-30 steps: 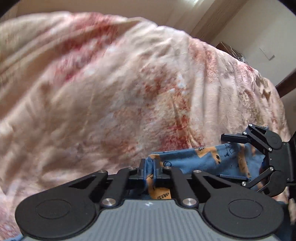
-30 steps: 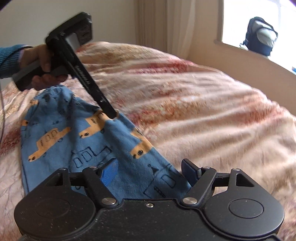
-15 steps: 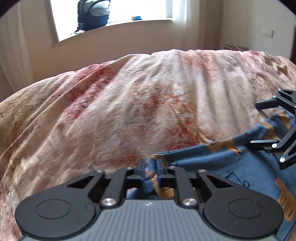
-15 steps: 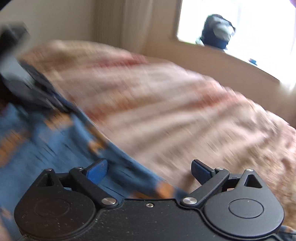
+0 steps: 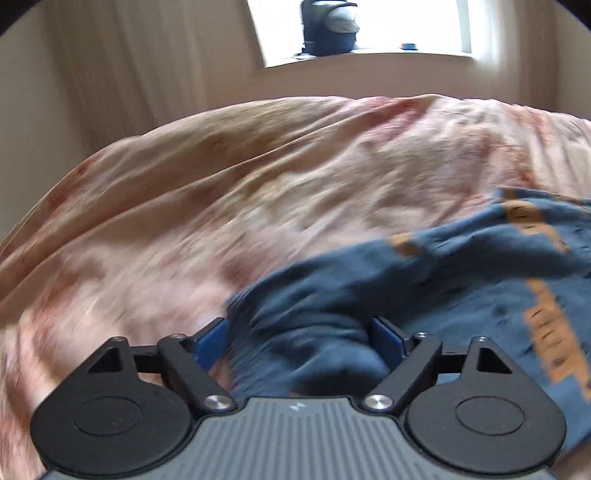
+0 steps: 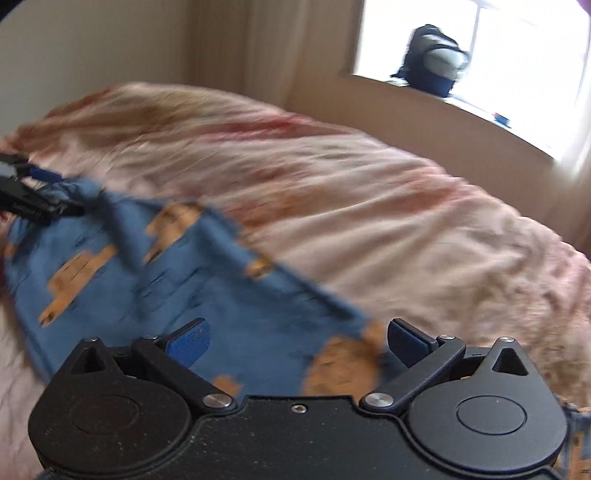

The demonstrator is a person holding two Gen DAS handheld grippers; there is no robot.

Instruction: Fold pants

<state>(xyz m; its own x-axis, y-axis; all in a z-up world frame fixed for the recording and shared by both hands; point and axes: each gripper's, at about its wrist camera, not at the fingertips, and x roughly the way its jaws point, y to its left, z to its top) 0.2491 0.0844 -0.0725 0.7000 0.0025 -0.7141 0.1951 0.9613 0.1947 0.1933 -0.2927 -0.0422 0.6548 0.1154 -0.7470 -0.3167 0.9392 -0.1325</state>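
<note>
The blue pants (image 6: 122, 273) with orange vehicle prints lie spread on the pink floral bedspread (image 6: 369, 206). In the left wrist view the pants (image 5: 424, 280) run from between my fingers off to the right. My left gripper (image 5: 301, 338) is open, with a bunched edge of the pants lying loose between its blue pads. My right gripper (image 6: 297, 338) is open over the near edge of the pants. The left gripper also shows at the far left of the right wrist view (image 6: 33, 192), at the pants' far end. Both views are motion-blurred.
The bedspread (image 5: 221, 192) covers the whole bed. Behind it are curtains (image 5: 122, 62) and a bright window sill with a dark backpack (image 5: 328, 26), also seen in the right wrist view (image 6: 436, 59).
My left gripper was shut on the pants' edge and has opened, letting the cloth go. Both views have swung toward the window. The right gripper stayed open over the pants.
</note>
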